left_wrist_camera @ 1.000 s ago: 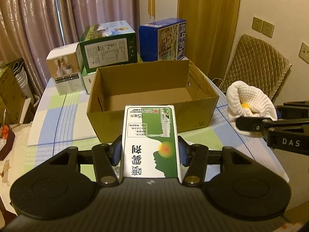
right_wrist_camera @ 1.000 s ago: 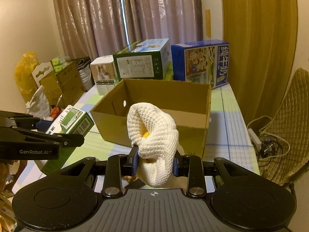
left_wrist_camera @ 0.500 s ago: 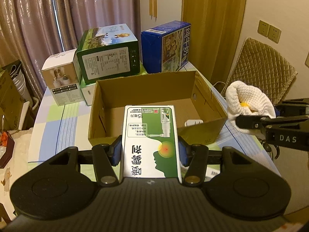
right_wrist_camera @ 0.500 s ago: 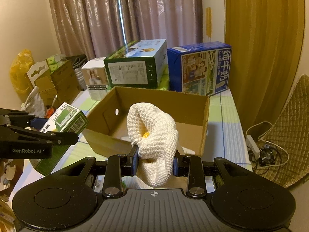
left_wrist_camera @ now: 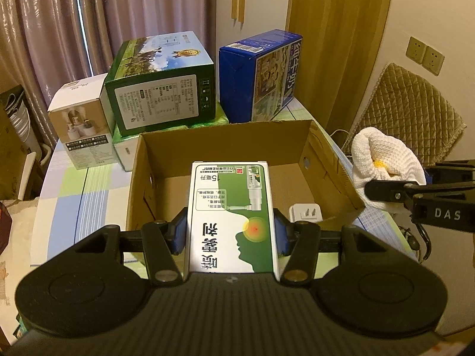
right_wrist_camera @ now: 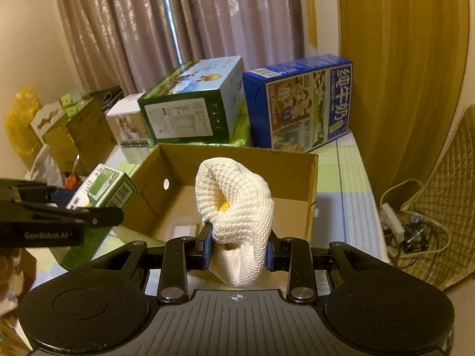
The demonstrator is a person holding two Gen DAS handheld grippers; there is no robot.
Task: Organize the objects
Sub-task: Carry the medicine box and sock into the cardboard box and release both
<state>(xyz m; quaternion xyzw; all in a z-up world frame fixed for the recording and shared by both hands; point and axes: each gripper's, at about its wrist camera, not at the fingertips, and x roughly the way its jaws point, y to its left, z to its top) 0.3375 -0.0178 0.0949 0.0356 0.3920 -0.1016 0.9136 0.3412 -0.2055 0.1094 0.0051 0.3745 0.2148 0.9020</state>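
Advancing over the last second, both tools now hang above the near rim of the cardboard box (left_wrist_camera: 323,148), so release is likely next. The left tool (left_wrist_camera: 231,231) is clamped on the green-and-white carton (left_wrist_camera: 231,207); the right tool (right_wrist_camera: 239,249) is clamped on the white knitted item (right_wrist_camera: 237,204).

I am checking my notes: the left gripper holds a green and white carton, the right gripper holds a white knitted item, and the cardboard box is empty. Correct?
Not quite. The cardboard box is not empty: the left wrist view shows a white plug adapter inside. The rest is correct.
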